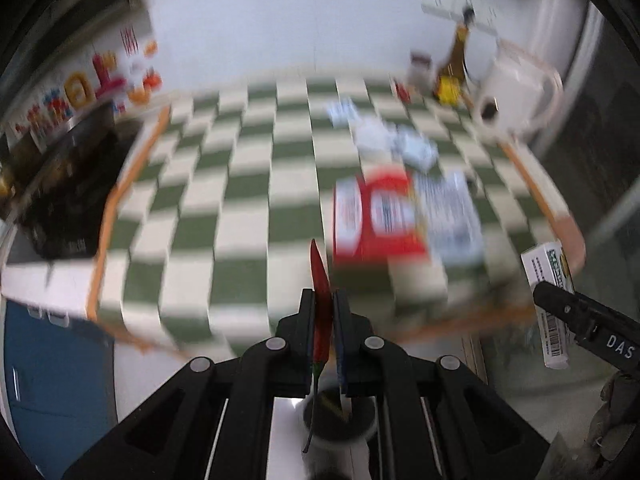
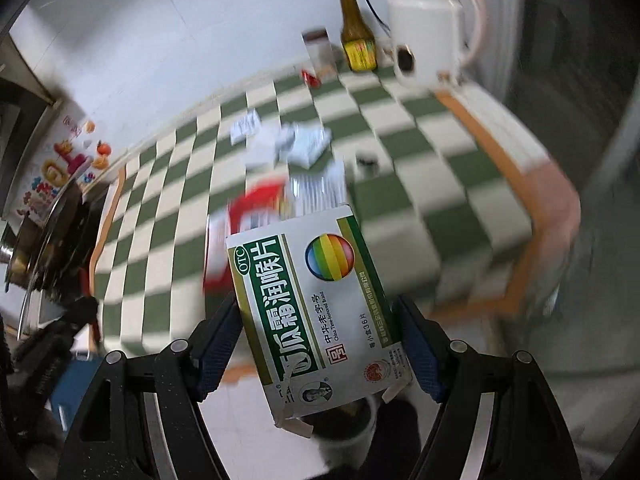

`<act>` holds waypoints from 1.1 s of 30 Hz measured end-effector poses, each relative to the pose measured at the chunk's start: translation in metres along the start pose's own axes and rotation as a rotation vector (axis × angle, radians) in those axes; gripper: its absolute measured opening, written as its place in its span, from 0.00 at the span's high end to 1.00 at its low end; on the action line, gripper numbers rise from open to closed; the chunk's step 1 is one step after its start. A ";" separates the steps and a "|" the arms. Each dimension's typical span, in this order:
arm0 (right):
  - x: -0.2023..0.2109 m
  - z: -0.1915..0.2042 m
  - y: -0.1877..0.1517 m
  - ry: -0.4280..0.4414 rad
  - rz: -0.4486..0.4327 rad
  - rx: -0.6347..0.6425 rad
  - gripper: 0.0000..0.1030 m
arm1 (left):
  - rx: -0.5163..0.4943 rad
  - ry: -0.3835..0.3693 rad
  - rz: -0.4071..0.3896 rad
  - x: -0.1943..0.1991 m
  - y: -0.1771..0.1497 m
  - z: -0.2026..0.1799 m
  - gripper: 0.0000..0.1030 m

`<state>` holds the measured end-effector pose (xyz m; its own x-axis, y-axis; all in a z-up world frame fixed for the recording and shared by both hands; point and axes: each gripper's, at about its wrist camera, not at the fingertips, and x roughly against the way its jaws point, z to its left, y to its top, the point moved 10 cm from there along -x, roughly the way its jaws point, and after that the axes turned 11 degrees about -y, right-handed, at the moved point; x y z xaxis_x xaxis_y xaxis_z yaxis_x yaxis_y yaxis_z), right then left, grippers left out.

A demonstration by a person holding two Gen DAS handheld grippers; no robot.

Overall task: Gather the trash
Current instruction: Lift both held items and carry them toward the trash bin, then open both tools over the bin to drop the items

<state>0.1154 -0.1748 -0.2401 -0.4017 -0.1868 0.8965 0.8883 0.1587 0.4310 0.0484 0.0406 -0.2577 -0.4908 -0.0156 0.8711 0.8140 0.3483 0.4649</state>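
Left claw [image 1: 323,320]: black, two-fingered, closed tight on a thin red chilli pepper [image 1: 320,280]; the pepper stands upright between the fingers, its tip above them and its green stem hanging below.
Right claw [image 2: 318,344]: black with blue pads, spread wide and gripping a flat white and green medicine box with a rainbow ball logo [image 2: 316,308] by its two long edges; the box's top end juts forward past the fingertips.
Below both claws: a round white bin with a dark inside [image 1: 340,420], partly hidden.
Worktop [image 1: 240,208]: covered in a green and white checked cloth, blurred.
Still on the worktop: a red and white carton [image 1: 374,216] and crumpled white wrappers [image 1: 396,140], well ahead of both claws.
Back of worktop: a brown sauce bottle with a yellow label [image 2: 356,40] beside a white electric kettle [image 2: 428,32].
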 end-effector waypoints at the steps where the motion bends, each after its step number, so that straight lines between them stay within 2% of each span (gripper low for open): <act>1: -0.002 -0.003 -0.018 -0.003 0.017 0.000 0.25 | 0.002 -0.012 0.040 -0.007 -0.021 0.000 0.94; 4: -0.026 -0.014 -0.088 -0.026 0.116 0.004 0.25 | 0.022 -0.038 0.163 -0.034 -0.078 0.004 0.94; 6: -0.055 -0.020 -0.133 -0.032 0.201 0.005 0.26 | 0.078 -0.059 0.268 -0.066 -0.119 0.010 0.94; 10: -0.140 -0.034 -0.220 -0.037 0.370 -0.010 0.26 | 0.216 -0.108 0.439 -0.141 -0.189 0.024 0.94; 12: -0.183 -0.039 -0.254 -0.024 0.440 -0.031 0.26 | 0.301 -0.136 0.518 -0.191 -0.223 0.033 0.94; 14: -0.239 -0.042 -0.293 0.007 0.522 -0.066 0.26 | 0.388 -0.171 0.584 -0.242 -0.255 0.041 0.94; 16: -0.285 -0.043 -0.322 0.033 0.576 -0.108 0.26 | 0.431 -0.184 0.635 -0.282 -0.279 0.047 0.93; 20: -0.373 -0.040 -0.380 0.094 0.702 -0.174 0.25 | 0.473 -0.214 0.737 -0.358 -0.333 0.054 0.93; 22: -0.402 -0.039 -0.400 0.104 0.745 -0.180 0.24 | 0.471 -0.193 0.766 -0.379 -0.351 0.059 0.87; 23: -0.413 -0.040 -0.408 0.094 0.753 -0.171 0.19 | 0.461 -0.183 0.767 -0.388 -0.355 0.061 0.75; 24: -0.422 -0.043 -0.415 0.067 0.752 -0.150 0.11 | 0.455 -0.171 0.760 -0.392 -0.359 0.063 0.47; 25: -0.426 -0.045 -0.417 0.055 0.749 -0.137 0.08 | 0.448 -0.156 0.748 -0.393 -0.361 0.067 0.29; 26: -0.430 -0.047 -0.421 0.045 0.746 -0.125 0.03 | 0.431 -0.137 0.730 -0.393 -0.363 0.071 0.05; 27: -0.431 -0.048 -0.422 0.036 0.746 -0.116 0.01 | 0.419 -0.131 0.718 -0.392 -0.364 0.075 0.02; 29: -0.432 -0.048 -0.421 0.012 0.736 -0.084 0.01 | 0.388 -0.096 0.712 -0.387 -0.367 0.078 0.02; 33: -0.417 -0.052 -0.407 -0.105 0.665 0.048 0.00 | 0.284 -0.008 0.681 -0.370 -0.360 0.087 0.02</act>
<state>-0.0670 -0.2119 -0.7943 0.2053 0.0606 0.9768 0.9440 0.2510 -0.2140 -0.0900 0.0027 -0.7613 0.0912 0.2968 0.9506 0.8278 0.5080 -0.2381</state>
